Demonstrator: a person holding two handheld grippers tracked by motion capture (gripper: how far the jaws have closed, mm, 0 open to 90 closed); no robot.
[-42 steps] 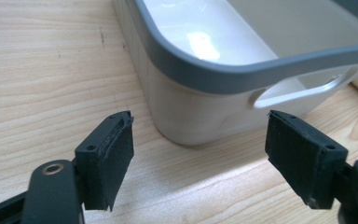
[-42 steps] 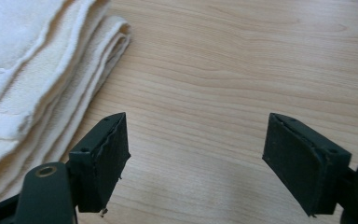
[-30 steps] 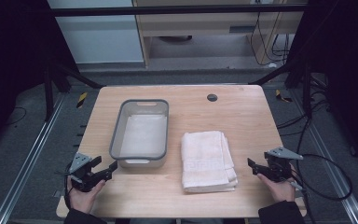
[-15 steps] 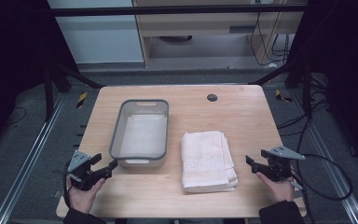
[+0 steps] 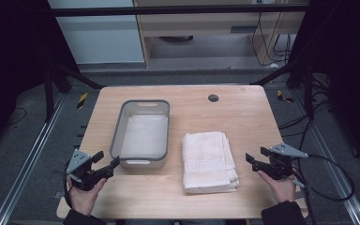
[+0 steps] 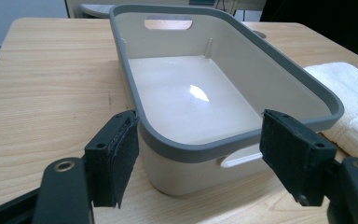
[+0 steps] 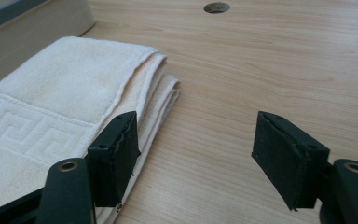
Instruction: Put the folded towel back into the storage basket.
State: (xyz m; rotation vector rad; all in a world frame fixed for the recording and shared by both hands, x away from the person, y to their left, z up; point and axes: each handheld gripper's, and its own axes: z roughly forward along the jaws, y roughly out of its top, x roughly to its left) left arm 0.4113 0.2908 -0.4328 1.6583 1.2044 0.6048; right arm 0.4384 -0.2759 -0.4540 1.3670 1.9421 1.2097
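1. The right gripper point(image 5: 254, 160) is hovering at the right near edge of the desk point(image 5: 243, 112), just right of the towel point(image 5: 208, 159). Its fingers point(image 7: 114, 156) have just been closing a little but are standing open, with bare desk between them.
2. The left gripper point(image 5: 107, 161) is hovering at the left near corner, pointing at the near end of the bin point(image 5: 140, 161). Its fingers point(image 6: 114, 156) are standing open on either side of that end, apparently not pressing on it.
3. The towel is lying folded on the desk, right of the bin and apart from it.
4. Risk: the towel is lying in several loose layers. Fingers closing on the top layer alone are likely to unfold it during lifting.
5. Risk: a low approach is likely pushing the towel left against the bin instead of gripping it.
6. Risk: the bin looks light; an off-centre grip is likely tilting or sliding it.
7. Surroundings: a cable hole point(image 5: 213, 98) is sitting far on the desk, well apart. Nothing is standing between either gripper and its target.
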